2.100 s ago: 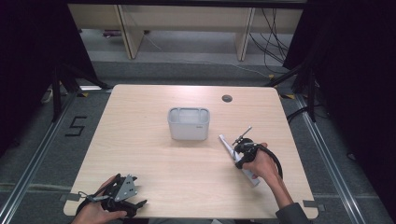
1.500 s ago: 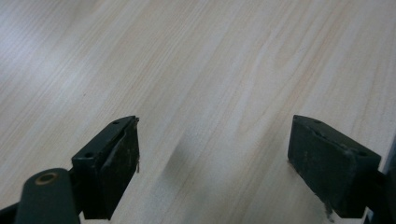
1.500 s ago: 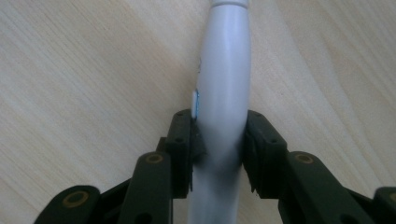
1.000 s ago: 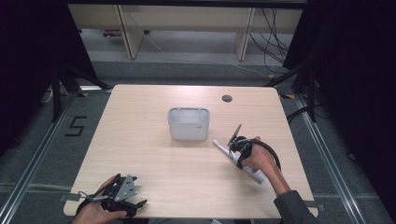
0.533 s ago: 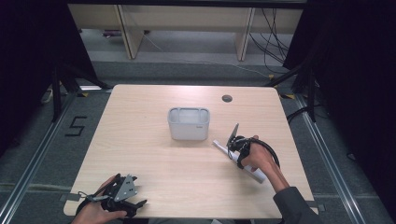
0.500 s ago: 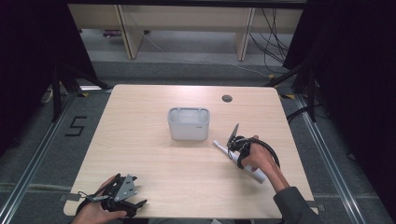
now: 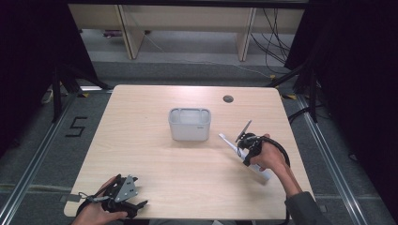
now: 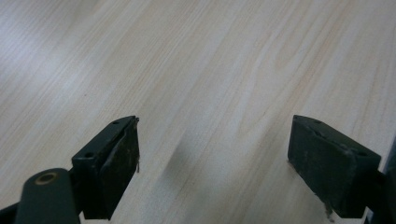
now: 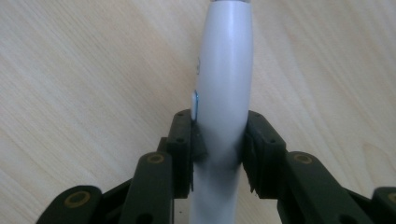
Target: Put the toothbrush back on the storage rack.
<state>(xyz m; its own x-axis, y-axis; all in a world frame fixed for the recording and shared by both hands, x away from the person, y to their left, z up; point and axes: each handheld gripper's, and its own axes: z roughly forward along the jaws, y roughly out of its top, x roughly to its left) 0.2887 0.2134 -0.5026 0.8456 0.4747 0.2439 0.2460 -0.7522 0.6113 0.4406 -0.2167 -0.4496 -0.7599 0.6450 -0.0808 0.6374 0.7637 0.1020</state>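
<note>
On the right side of the counter [image 7: 141, 140], the right gripper [image 7: 245, 146] has its fingers [image 9: 184, 140] clamped on a white, pen-shaped wand [image 9: 224, 84] w/ a small blue-edged button. The wand lies slanted, low over the wood, just right of the grey bin [image 7: 189, 123] at centre. Near the front-left corner, the left gripper [image 7: 123, 197] rests in the person's hand, fingers [image 8: 112, 168] spread wide, nothing btw them.

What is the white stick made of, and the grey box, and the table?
The white stick looks like smooth plastic: it shines softly and has a small button. The grey box also looks like plastic, dull and plain. The table looks like pale wood, or a wood-look coating: you can see grain lines.
</note>
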